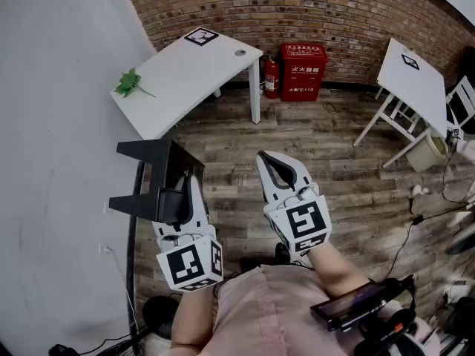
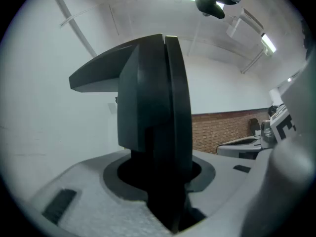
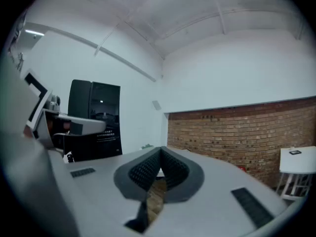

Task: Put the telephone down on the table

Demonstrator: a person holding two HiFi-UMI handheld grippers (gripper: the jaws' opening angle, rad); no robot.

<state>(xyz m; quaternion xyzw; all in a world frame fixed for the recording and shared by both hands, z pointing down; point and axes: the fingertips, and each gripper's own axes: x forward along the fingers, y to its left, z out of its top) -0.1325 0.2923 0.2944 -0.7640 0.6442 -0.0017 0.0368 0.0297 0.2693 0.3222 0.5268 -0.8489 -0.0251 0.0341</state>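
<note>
Clamping the black telephone (image 1: 152, 178) between the jaws of the left gripper (image 1: 187, 197), up in the air over the wooden floor (image 1: 334, 154), apart from the white table (image 1: 185, 69) ahead. Holding the right gripper (image 1: 280, 170) alongside, closed tight on nothing.

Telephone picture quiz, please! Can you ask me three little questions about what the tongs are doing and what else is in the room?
1. True or false: the left tongs are shut on the black telephone.
2. Pick one. The right tongs are: A. shut with nothing in them; B. holding a cup; C. wide open.
3. Fill the gap: the green plant lies on a white ____.

Key: 1 true; 2 A; 3 table.
</note>
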